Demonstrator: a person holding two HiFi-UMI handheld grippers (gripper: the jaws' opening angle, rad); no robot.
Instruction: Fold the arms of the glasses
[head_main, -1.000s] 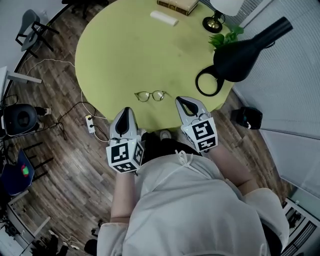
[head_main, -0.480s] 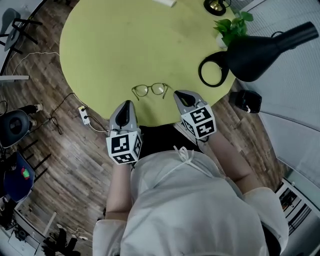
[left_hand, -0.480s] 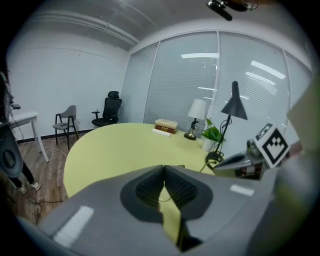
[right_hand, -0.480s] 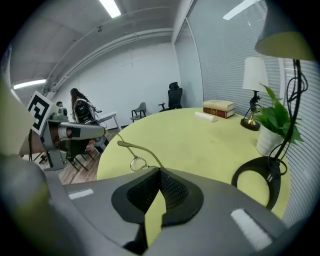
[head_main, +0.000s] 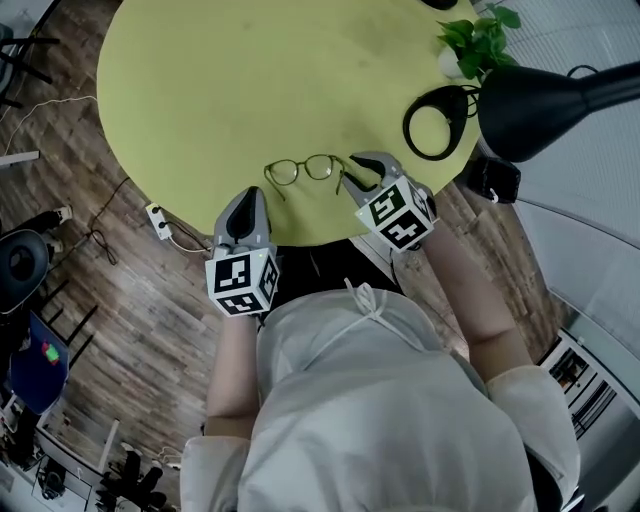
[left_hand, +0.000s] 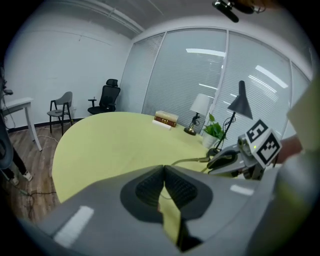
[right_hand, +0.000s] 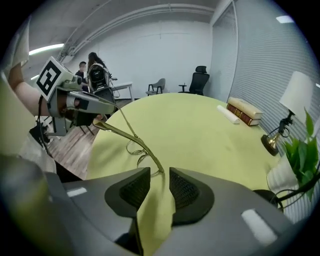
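Note:
Thin gold-rimmed glasses (head_main: 305, 170) lie on the round yellow-green table (head_main: 250, 80) near its front edge, arms unfolded and pointing toward me. My right gripper (head_main: 348, 174) is at their right side, its jaws opening. In the right gripper view the right arm of the glasses (right_hand: 131, 141) runs into the gap at the gripper's (right_hand: 159, 175) tips, and the pads stand apart from it. My left gripper (head_main: 252, 194) hovers at the table edge, short of the left arm. Its jaws (left_hand: 163, 169) are shut with nothing between them.
A black desk lamp (head_main: 545, 95) with a ring base (head_main: 435, 120) stands at the right, with a green plant (head_main: 480, 35) behind it. Books (right_hand: 244, 110) and a small white-shaded lamp (right_hand: 295, 97) are at the far side. A power strip (head_main: 160, 222) and cables lie on the wooden floor.
Both grippers have come down and forward to the glasses. The right gripper's jaws have gone from shut to open beside the right arm. The left jaws stayed shut.

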